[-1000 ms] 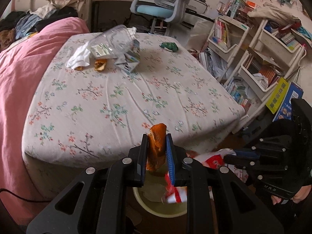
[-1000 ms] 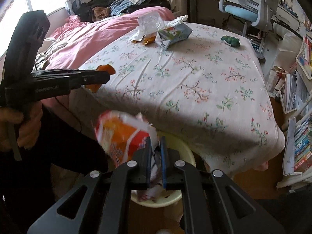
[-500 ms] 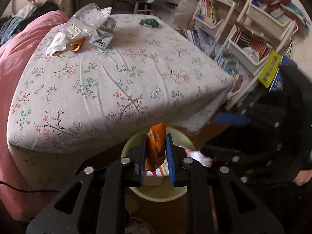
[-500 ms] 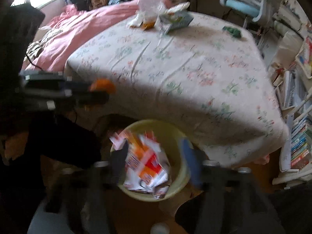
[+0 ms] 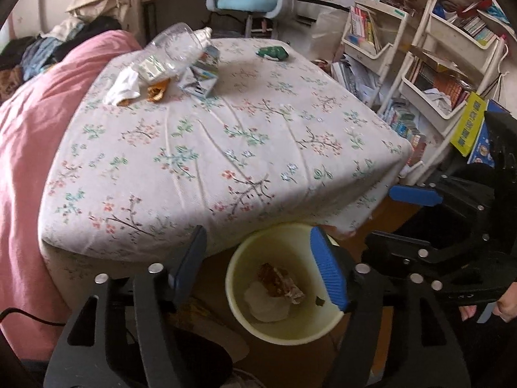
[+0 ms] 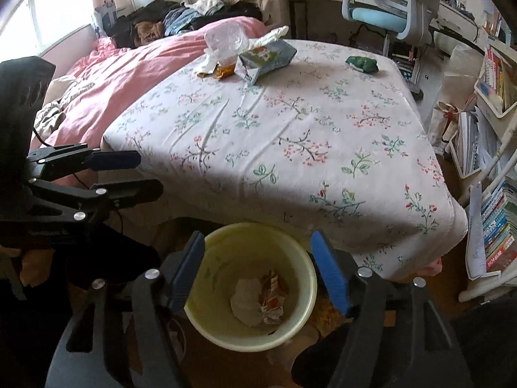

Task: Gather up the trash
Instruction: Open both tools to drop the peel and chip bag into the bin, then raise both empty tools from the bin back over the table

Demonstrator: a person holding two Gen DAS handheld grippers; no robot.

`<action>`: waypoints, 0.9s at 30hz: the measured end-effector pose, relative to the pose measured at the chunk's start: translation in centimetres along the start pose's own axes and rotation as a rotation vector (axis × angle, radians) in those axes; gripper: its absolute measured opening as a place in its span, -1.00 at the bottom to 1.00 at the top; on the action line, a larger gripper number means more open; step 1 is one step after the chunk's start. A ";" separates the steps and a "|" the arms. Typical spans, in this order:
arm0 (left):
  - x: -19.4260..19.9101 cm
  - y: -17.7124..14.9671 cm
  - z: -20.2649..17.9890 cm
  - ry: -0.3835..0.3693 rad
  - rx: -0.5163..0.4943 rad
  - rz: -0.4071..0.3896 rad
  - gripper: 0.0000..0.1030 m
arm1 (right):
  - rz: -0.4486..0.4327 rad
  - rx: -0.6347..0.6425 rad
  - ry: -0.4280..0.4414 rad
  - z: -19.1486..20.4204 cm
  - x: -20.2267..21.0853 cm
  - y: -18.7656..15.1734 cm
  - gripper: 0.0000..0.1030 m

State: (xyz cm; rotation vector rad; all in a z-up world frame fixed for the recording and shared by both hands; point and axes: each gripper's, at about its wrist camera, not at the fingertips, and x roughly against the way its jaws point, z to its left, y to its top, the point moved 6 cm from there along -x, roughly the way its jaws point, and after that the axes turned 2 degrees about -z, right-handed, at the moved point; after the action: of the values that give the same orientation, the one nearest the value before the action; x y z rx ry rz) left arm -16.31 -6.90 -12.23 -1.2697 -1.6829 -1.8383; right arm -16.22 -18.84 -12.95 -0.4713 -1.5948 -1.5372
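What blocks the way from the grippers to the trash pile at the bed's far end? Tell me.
Nothing visible does. Both the left gripper and right gripper, jaws opening and empty, hang over the bin. Between them and the trash pile lies only bare floral sheet.

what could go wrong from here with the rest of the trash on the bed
1. The leftover pile, a clear plastic bottle, a carton and a tissue, lies tangled at the bed's far side: grabbing one may drag or scatter the others.
2. The bin sits partly under the bed edge, so a drop could miss it.
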 end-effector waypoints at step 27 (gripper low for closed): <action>2.1 2.2 8.6 0.214 0.305 -0.141 0.65 | -0.067 0.022 0.015 2.3 -0.7 1.9 0.48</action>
State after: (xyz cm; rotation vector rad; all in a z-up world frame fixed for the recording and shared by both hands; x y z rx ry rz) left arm -12.54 1.13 -10.07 -0.8212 -1.8812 -1.6432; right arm -15.05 -16.16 -12.02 -0.3972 -1.6292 -1.5682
